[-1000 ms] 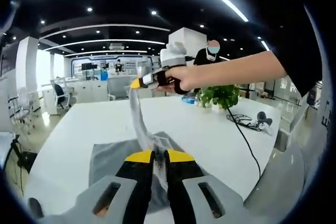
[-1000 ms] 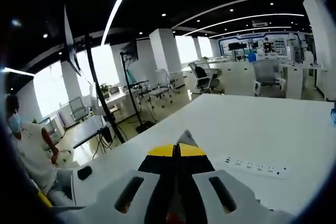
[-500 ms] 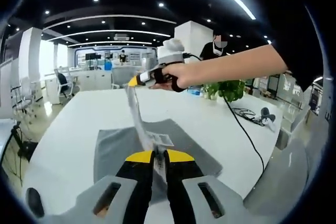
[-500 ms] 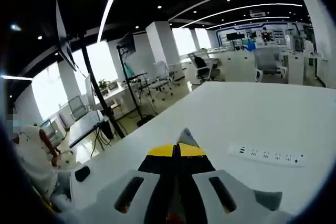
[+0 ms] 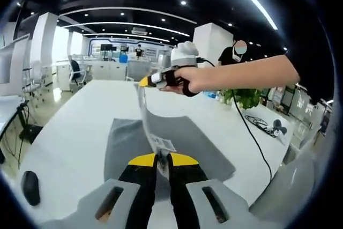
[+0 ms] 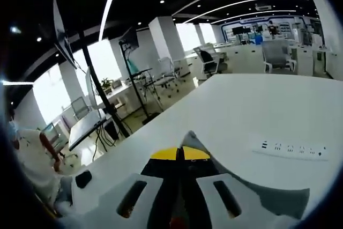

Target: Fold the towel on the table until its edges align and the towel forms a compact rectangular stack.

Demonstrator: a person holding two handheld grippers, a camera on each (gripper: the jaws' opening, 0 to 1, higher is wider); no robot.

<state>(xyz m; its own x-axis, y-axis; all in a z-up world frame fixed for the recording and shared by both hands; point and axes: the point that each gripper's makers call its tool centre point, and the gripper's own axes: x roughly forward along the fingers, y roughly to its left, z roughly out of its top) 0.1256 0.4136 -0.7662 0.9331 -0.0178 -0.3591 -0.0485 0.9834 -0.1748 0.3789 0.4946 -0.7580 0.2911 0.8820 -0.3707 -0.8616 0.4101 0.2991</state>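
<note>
Open-plan office, dark ceiling with strip lights, big white bench (image 5: 80,116) under us. One grey towel (image 5: 177,143) on it: most of it lies flat, one edge is lifted and stretched in the air between our two tools.

Left tool (image 5: 162,160): jaws closed on the near corner of that edge, the white care label (image 5: 163,144) sits just ahead of the tips. Right tool (image 5: 143,82) in the left gripper view: held by a hand (image 5: 195,79), up and further out, pinching the other corner. In the right gripper view its jaws (image 6: 181,153) are closed with a grey sliver of cloth at the tips.

Step in hand, as we judge it: carrying the lifted edge over to make a fold. To do it well we keep both corners level and the edge taut, move both tools together, and lay the edge onto the opposite one before letting go.

Counts: one towel, two tools, one power strip (image 6: 290,148), one potted plant (image 5: 247,98), one black cable (image 5: 256,143), one mouse (image 5: 29,187).
</note>
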